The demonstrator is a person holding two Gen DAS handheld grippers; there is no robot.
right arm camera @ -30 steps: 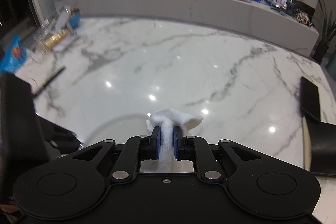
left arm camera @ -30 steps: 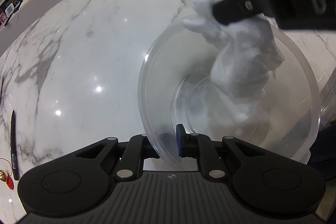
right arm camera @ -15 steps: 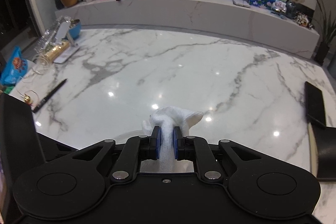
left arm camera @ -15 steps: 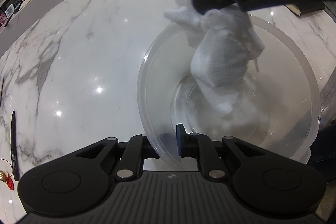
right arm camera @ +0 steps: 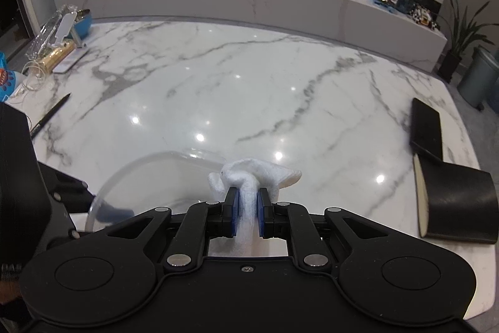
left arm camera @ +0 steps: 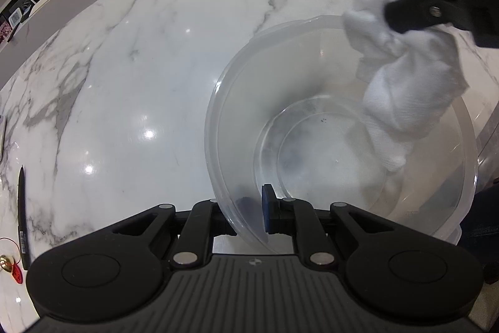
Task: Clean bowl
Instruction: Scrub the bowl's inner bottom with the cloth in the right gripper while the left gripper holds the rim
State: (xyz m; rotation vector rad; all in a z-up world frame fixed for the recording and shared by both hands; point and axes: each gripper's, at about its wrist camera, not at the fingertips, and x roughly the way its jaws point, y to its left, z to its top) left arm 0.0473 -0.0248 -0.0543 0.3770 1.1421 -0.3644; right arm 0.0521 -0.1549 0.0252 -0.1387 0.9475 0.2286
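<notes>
One clear bowl, white cloth inside.

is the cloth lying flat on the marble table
No, the white cloth is bunched up and hangs from the right gripper down into the clear bowl, off the table.

- The left wrist camera sits just behind the left gripper and looks steeply down along its fingers, very close to the clear bowl, which fills the right half of its view.
- The right wrist camera rides behind the right gripper, tilted down less, looking out across the marble worktop to the far wall.
- Both views share the bowl's rim, the white cloth, the pen and the worktop.
- The left view catches the right gripper entering from its upper right.
</notes>
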